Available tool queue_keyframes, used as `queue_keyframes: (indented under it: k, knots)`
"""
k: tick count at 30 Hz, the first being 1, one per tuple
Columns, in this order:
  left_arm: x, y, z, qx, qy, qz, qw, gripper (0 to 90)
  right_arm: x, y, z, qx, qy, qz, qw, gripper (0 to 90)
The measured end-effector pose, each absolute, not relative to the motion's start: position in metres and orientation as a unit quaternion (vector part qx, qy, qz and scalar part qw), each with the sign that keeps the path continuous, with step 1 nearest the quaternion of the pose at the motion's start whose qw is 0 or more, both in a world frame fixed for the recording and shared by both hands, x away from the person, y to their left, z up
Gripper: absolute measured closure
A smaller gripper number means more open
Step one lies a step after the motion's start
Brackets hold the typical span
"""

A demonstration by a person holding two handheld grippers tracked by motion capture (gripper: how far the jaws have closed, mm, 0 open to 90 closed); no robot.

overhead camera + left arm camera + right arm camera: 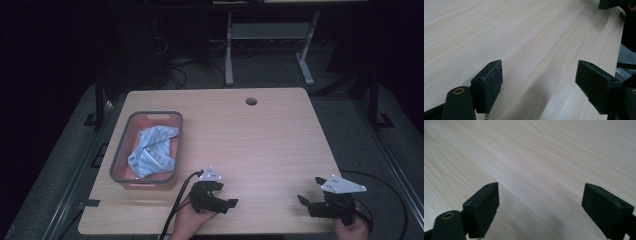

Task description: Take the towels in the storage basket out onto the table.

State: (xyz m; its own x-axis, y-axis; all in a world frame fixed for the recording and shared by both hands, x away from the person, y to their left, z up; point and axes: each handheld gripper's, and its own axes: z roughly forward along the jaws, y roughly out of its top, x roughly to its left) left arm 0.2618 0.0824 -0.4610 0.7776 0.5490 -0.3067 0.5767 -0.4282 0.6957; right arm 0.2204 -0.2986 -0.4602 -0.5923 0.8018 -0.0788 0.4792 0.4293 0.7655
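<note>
Pale wood grain runs under both of your tools, and neither one has anything between its jaws. Your left gripper (pixel 221 195) sits near the table's front edge, just off the near right corner of the grey bin (pixel 118 156), with its jaws spread wide; in the left gripper view (pixel 539 85) the two black pads stand far apart over bare tabletop and grip nothing, and whether they touch the wood you cannot tell from that angle. Your left hand (pixel 192 216) wraps the handle from below, and a black cable (pixel 176 205) trails from the tool back past the table's front edge. Your right gripper (pixel 310 192) is well to the right of the bin, close to the table's (pixel 260 145) front right corner, held by your right hand (pixel 352 227); in the right gripper view (pixel 540 207) its jaws also gape wide over plain wood, released and empty. The bin sits at the left side of the table, a grey-rimmed rectangular tub with a reddish inside. A light blue striped cloth (pixel 152 150) lies crumpled inside it, folded over itself and covering most of the bin's floor. A round cable hole (pixel 251 101) lies beyond the bin, toward the far right of the tabletop.
</note>
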Motion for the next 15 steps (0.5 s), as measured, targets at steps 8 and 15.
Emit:
queue_keyframes:
  k: [8,15]
  knots:
    - [0.269,0.090,-0.446,0.832,0.335,-0.026,0.441,23.2,0.219,-0.296,-0.459,0.388,0.816,0.365,0.222,13.8]
    - [0.274,0.091,-0.433,0.836,0.329,-0.024,0.439,20.4,0.219,-0.296,-0.459,0.389,0.817,0.365,0.221,13.8]
